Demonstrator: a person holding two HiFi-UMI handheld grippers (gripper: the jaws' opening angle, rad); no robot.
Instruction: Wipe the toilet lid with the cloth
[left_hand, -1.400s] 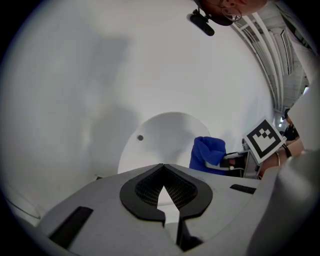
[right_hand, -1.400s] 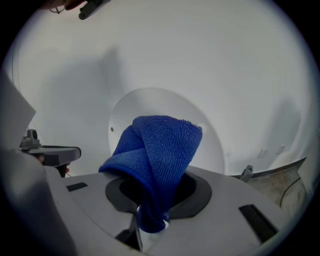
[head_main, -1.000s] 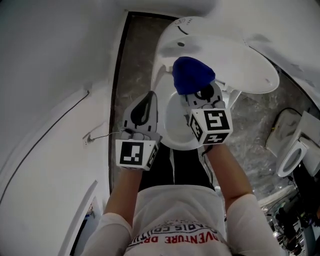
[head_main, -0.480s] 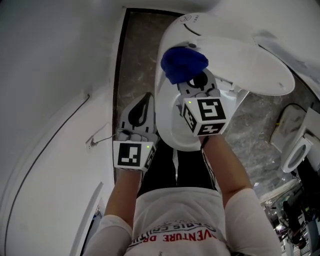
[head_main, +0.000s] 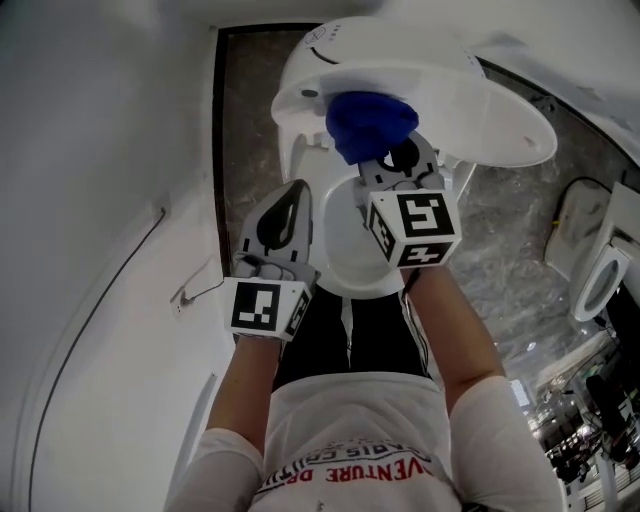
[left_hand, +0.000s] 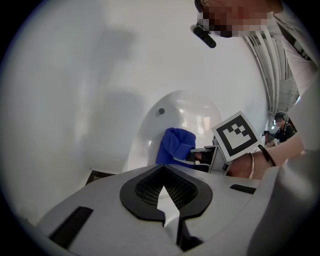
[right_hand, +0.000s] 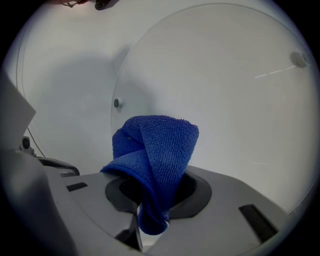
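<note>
We held our right gripper (head_main: 392, 160) stretched forward, clamped on the cloth (head_main: 368, 122) at the raised lid (head_main: 490, 125); our left gripper (head_main: 293, 196) hung nearer, jaws together, empty.

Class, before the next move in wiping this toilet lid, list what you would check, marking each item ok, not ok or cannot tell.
1. Right tongs shut on the cloth: ok.
2. Cloth sticks out past the tongs: ok.
3. Toilet lid raised, facing the cloth: ok.
4. Cloth touching the lid: cannot tell.
5. Left tongs shut, empty, apart from the lid: ok.
</note>
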